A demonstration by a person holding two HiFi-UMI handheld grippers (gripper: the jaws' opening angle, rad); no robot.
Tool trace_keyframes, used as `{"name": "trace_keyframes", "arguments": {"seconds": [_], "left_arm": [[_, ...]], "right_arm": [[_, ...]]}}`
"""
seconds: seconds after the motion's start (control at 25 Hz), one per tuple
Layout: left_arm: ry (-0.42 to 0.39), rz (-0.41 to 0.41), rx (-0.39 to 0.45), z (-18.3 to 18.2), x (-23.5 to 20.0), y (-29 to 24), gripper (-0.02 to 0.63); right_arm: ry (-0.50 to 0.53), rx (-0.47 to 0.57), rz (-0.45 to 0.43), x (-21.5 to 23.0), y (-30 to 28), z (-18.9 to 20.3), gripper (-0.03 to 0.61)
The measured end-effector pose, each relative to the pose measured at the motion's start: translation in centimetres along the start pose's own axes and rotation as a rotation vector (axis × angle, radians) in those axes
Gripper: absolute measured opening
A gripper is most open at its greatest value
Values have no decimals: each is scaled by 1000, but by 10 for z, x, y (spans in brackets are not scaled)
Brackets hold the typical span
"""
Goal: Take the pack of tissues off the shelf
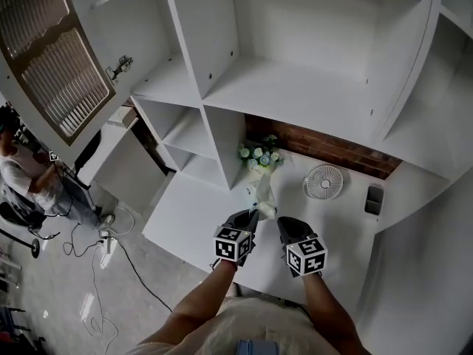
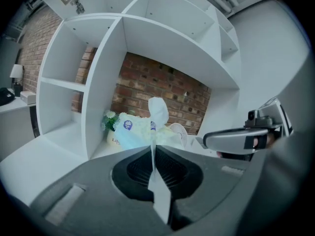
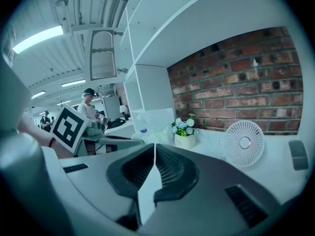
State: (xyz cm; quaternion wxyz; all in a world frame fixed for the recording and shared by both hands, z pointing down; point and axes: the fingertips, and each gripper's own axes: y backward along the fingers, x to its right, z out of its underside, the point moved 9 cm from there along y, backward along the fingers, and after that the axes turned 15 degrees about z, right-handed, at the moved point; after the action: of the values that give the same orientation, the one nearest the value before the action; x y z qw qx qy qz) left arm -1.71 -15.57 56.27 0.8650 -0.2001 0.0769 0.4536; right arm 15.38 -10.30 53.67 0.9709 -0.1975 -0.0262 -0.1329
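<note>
The pack of tissues (image 1: 264,197) is a soft, pale wrapper with a blue mark, and it hangs over the white counter (image 1: 192,220) between both grippers. In the left gripper view the pack (image 2: 132,130) has a tissue poking up from its top. My left gripper (image 1: 250,217) is shut on a thin flap of the wrapper, which runs down through the jaw gap (image 2: 153,167). My right gripper (image 1: 287,228) is close beside it, and it is shut on another thin edge of the same pack (image 3: 147,119). The two sets of jaws point toward the brick back wall.
A small pot of flowers (image 1: 259,157) stands just behind the pack, by the shelf divider (image 1: 228,143). A white desk fan (image 1: 323,181) and a dark flat device (image 1: 374,199) are at the right. A person (image 1: 29,180) stands far left, and cables (image 1: 96,246) lie on the floor.
</note>
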Motion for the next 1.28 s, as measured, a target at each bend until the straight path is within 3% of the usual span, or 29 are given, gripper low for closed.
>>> {"name": "trace_keyframes", "arguments": {"seconds": [0.48, 0.84, 1.28], "left_arm": [[57, 61, -116, 49, 5, -36, 14], [52, 83, -190, 85, 2, -48, 14], [111, 66, -246, 124, -5, -43, 15]], "right_arm": [[-28, -73, 68, 28, 8, 41, 19], [-32, -138, 58, 29, -1, 67, 19], [-24, -188, 31, 27, -14, 81, 18]]}}
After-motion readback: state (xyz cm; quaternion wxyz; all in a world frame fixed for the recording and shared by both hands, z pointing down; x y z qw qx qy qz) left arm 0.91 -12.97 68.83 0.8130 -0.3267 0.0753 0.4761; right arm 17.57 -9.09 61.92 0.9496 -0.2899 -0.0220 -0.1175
